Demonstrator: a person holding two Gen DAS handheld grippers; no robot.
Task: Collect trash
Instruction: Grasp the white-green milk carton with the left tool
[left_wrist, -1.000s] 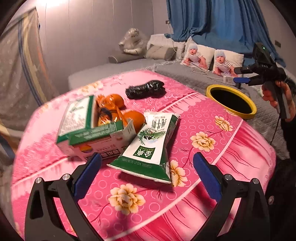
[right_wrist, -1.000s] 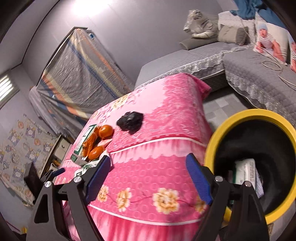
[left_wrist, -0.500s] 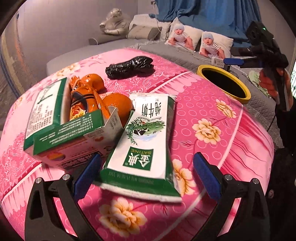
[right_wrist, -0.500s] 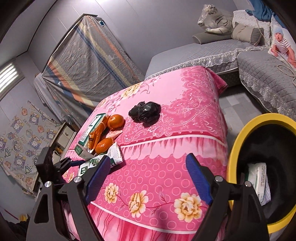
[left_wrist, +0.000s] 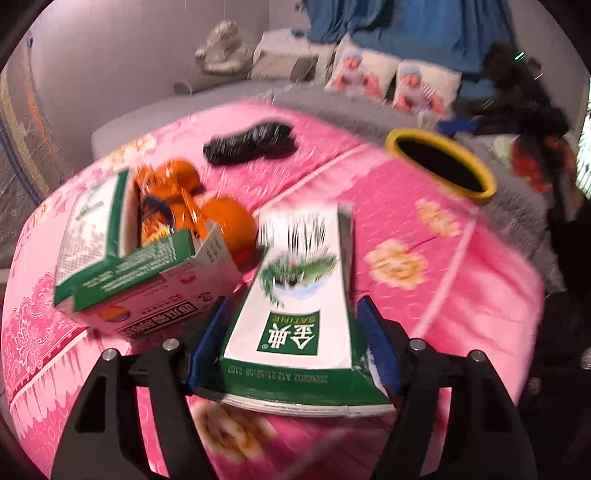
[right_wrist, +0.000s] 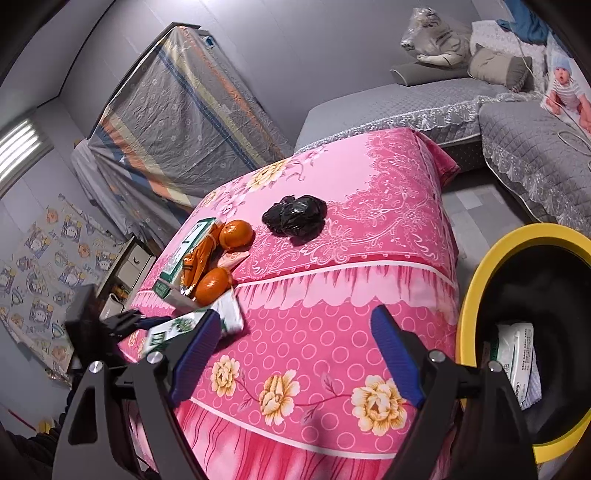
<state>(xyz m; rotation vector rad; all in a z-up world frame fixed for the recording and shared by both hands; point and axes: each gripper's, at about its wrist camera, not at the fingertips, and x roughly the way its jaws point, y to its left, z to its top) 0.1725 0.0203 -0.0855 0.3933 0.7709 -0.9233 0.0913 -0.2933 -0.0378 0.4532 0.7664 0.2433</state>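
A flattened green-and-white milk carton (left_wrist: 295, 295) lies on the pink flowered tablecloth (left_wrist: 424, 229). My left gripper (left_wrist: 293, 343) is closing on the carton's near end, with a blue pad against each side edge. The right wrist view shows the same carton (right_wrist: 192, 325) at the table's left end. My right gripper (right_wrist: 295, 354) hovers open and empty over the cloth's hanging edge, beside the yellow-rimmed bin (right_wrist: 476, 280). A white packet (right_wrist: 517, 350) lies inside that bin.
Left of the carton stands an open green-and-white box (left_wrist: 147, 266) with an orange wrapper (left_wrist: 166, 206) and oranges (left_wrist: 229, 221). Farther back lies a crumpled black bag (left_wrist: 251, 144). The bin's rim (left_wrist: 484, 190) is at the right. A grey sofa (right_wrist: 406, 103) runs behind.
My left gripper moved forward until the milk carton sat between its jaws, and the jaws narrowed onto it. The right gripper swung left, so more of the table shows.
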